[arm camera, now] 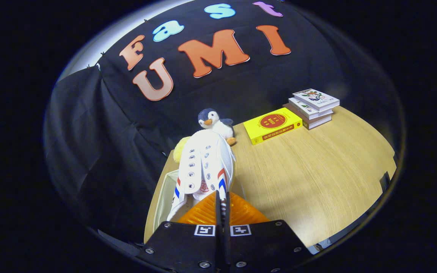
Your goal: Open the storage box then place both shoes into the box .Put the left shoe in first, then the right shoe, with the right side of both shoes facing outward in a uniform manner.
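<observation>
A white sneaker (203, 167) with red and blue side stripes and no laces hangs in front of me, toe pointing away toward the booth wall. My gripper (222, 206) is shut on the sneaker's heel collar, the fabric pinched between both fingers. Below and left of the shoe, the pale open storage box (164, 197) shows part of its rim and inner wall near the table's left edge. The shoe hides most of the box's inside.
A plush penguin (215, 123) and a yellow plush (180, 148) sit beyond the shoe's toe. A yellow book (272, 125) lies flat further right, with a stack of books (313, 108) behind it. The wooden table (317, 178) spreads to the right.
</observation>
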{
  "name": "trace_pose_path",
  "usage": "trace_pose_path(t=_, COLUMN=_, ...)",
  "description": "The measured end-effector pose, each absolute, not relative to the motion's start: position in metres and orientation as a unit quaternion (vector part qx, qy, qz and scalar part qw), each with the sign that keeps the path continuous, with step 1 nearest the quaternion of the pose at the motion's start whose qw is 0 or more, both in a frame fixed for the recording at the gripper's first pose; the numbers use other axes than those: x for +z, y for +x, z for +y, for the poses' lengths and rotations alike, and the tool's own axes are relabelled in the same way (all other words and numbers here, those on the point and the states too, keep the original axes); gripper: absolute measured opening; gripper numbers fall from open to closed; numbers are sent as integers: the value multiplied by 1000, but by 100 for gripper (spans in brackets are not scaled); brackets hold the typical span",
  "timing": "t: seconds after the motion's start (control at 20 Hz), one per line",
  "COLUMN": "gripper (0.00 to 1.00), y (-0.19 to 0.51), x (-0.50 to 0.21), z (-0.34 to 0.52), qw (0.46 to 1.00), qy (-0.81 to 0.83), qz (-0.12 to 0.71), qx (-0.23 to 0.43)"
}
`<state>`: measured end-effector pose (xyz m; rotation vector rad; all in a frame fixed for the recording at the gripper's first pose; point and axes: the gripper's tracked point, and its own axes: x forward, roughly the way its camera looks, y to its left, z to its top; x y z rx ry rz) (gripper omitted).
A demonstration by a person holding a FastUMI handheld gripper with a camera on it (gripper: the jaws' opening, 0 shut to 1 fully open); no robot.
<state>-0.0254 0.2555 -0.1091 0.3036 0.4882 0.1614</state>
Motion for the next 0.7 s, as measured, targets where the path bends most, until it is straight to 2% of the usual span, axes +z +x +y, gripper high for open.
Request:
trace_pose_path(t=0.3, gripper=0, y=-26, x=-143, z=297, qw=952, qy=110, qz=277, qx=75)
trace_pose_path(t=0.7, gripper=1, y=-19, x=-181, z=290, qw=948, qy=52, qz=313, qx=25)
